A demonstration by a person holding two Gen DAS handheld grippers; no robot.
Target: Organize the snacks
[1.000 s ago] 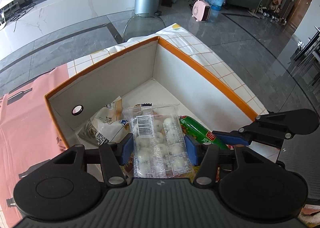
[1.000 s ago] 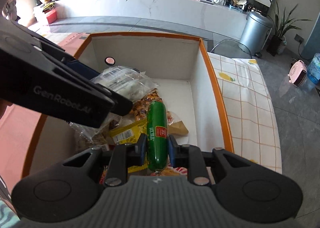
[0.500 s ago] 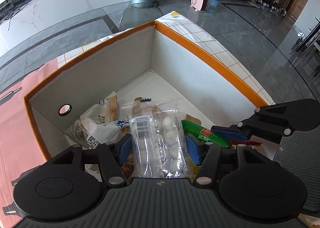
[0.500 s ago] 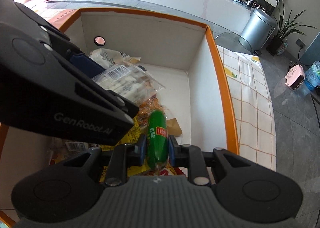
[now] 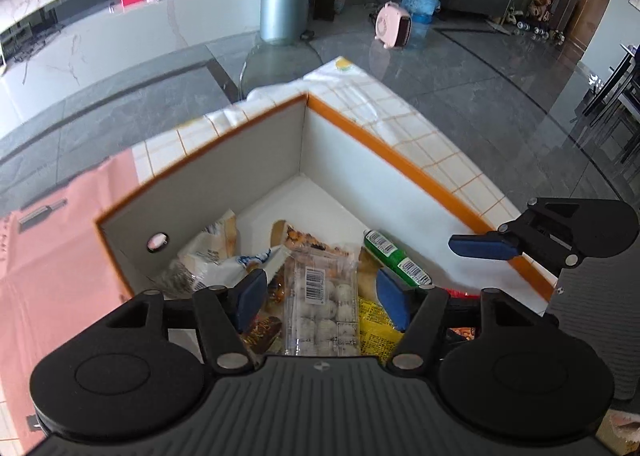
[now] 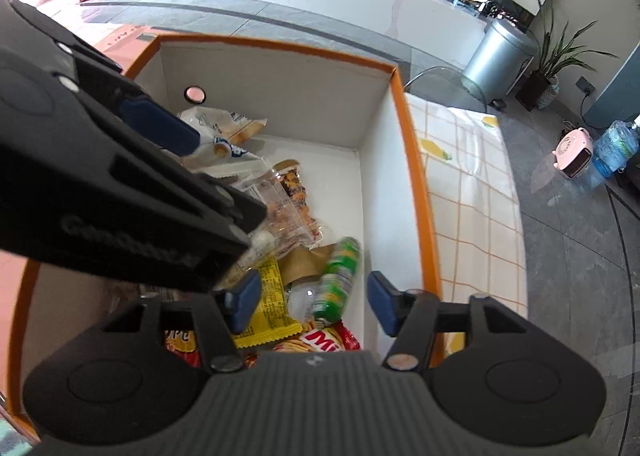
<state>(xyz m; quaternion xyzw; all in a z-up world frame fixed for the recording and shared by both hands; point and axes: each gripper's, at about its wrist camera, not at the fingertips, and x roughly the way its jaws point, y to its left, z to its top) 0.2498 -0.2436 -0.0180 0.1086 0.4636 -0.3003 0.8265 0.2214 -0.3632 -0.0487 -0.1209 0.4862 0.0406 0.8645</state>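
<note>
An orange-rimmed white box [image 5: 420, 172] [image 6: 416, 176] holds several snack packs. A clear pack of white balls [image 5: 322, 304] lies on the pile, between the fingers of my open left gripper [image 5: 322, 296] and apart from them. A green sausage [image 5: 394, 258] [image 6: 338, 276] lies loose beside the right wall, blurred in the right wrist view. My right gripper [image 6: 310, 300] is open and empty above it; it also shows at the right of the left wrist view [image 5: 484, 248]. The left gripper's body [image 6: 120, 184] hides the box's left part.
The box holds a white bread bag [image 5: 212, 252], a nut pack [image 6: 292, 200], a yellow pack [image 6: 272, 308] and a red pack [image 6: 324, 338]. It stands on a checked cloth [image 6: 472, 192] and a pink cloth [image 5: 48, 264]. A glass chair back [image 5: 280, 64] stands beyond.
Both grippers have opened and lifted. The clear pack and the green sausage have dropped onto the pile in the box.
</note>
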